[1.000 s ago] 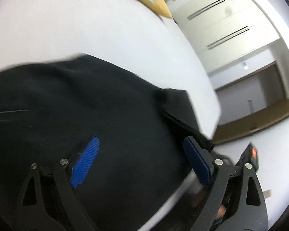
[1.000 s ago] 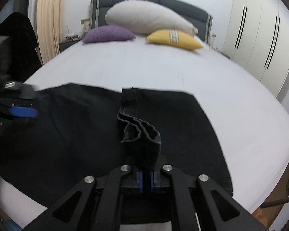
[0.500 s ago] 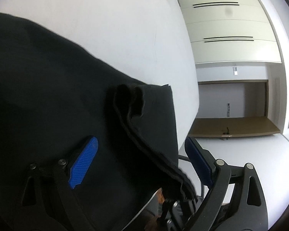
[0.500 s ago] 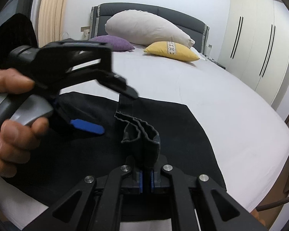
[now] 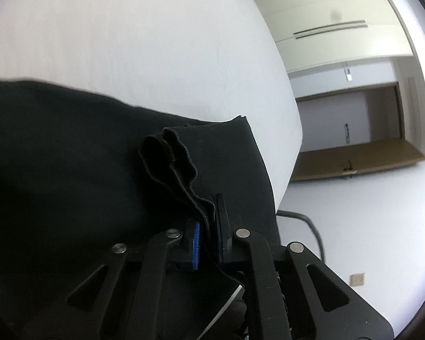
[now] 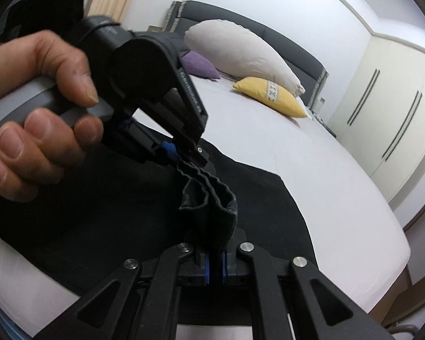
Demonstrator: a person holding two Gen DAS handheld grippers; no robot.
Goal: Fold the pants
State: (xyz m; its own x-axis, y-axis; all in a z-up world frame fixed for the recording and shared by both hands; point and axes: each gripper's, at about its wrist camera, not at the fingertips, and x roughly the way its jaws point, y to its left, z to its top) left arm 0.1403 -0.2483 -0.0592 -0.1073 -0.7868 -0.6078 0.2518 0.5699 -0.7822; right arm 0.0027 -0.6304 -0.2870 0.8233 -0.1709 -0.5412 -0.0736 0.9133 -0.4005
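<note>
White bed is taking up most of the room, with the black pants lying spread across its near end. Right tongs are pinching a bunched-up hem edge, lifting it off the rest of the fabric. Left tongs have just been closing, and now they're clamping the same ruffled edge right next to the right ones. A hand is gripping the left tool's grey handle.

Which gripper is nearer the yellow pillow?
Left. In the right wrist view the left gripper grips the pants farther up the bed, toward the yellow pillow; the right gripper grips them farther back.
</note>
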